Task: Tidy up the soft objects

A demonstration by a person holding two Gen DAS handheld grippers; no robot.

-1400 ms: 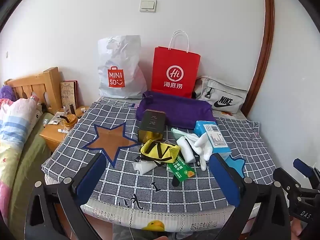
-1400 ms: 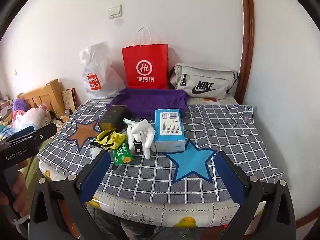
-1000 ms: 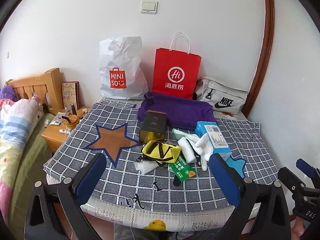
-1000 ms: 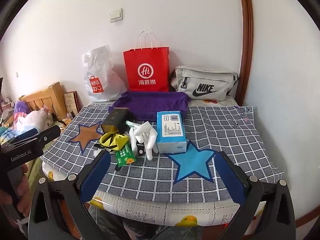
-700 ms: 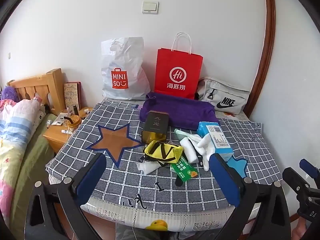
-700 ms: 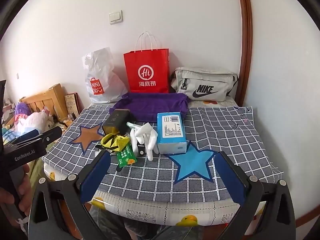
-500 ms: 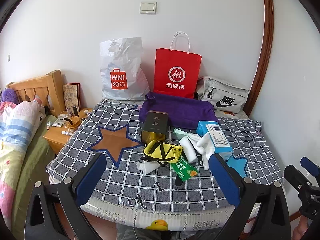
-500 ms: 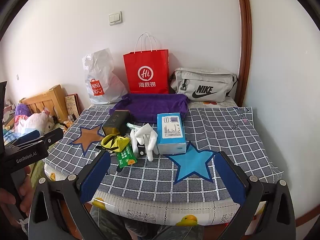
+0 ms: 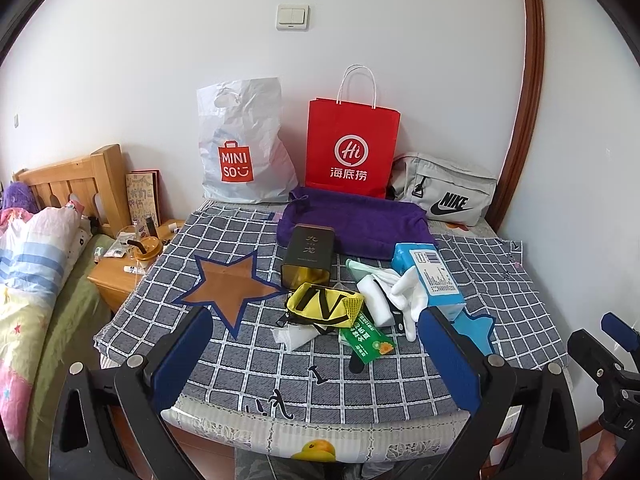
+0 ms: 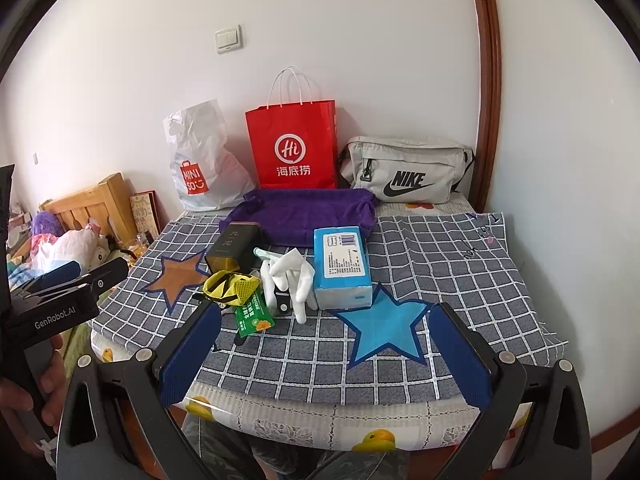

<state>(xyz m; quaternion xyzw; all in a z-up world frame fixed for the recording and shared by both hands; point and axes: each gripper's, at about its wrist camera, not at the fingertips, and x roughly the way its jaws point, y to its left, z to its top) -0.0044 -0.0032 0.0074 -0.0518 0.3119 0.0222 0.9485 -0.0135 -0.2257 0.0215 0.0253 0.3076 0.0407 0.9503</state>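
Tools both held back from the tabletop, your left tool (image 9: 316,354) and right tool (image 10: 324,348) spread apart and empty. Nothing is picked up yet; sorting looks about to begin. White gloves (image 10: 294,276), a yellow pouch (image 9: 324,300) and a tissue pack (image 10: 340,264) cluster mid-cloth, near a purple cloth tray (image 10: 304,214). Next, you reach forward to one. Checked cloth (image 10: 440,264) covers the tabletop; bags line a white wall.

white gloves (image 10: 294,276): limp, mid-table | yellow mesh pouch (image 10: 230,286): crumpled, left of gloves
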